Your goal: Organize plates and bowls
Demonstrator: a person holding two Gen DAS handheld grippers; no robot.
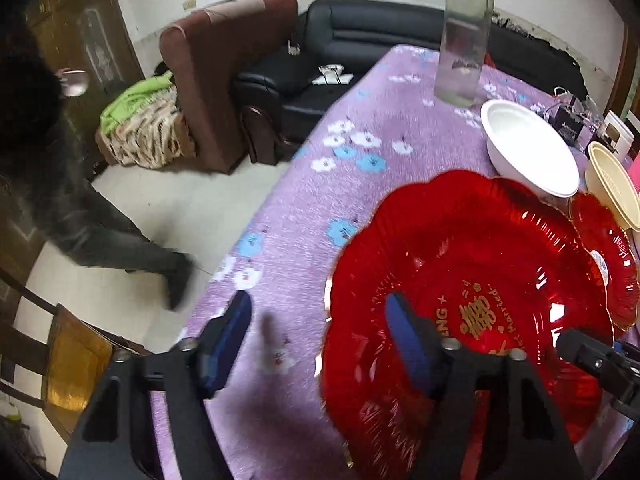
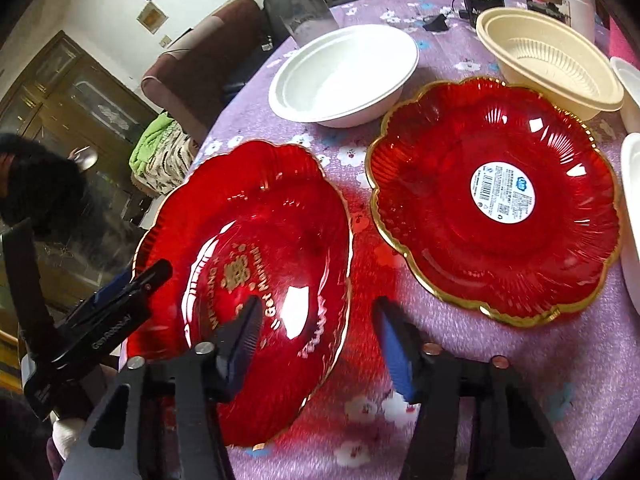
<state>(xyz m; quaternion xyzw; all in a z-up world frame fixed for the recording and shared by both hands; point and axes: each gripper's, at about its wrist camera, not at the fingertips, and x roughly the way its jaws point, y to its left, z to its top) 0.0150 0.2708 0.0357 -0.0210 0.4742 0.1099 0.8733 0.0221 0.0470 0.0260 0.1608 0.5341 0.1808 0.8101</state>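
The red plate with gold lettering [image 2: 256,280] lies at the near left corner of the desk [image 1: 320,168], on its purple flowered cloth, and sits tilted, its left side raised. It is a scalloped round dish with no long axis; its lettering reads sideways in both views. The left tool [image 1: 320,334] straddles its left rim, one finger over the dish and the other outside above the cloth, the jaws apart with no pad pressing. The right tool [image 2: 316,336] straddles the right rim the same way, jaws apart and nothing clamped. Just beside it to the right lies a second red plate [image 2: 494,220], flat, a white round label at its centre. Behind the two stand a white bowl [image 2: 344,76] and a cream bowl [image 2: 548,60], both upright, the cream one touching the second plate's far rim. A clear bottle with a green cap [image 1: 464,36] stands beyond the white bowl. A person in dark clothes [image 1: 80,200] is beside the desk on the left.
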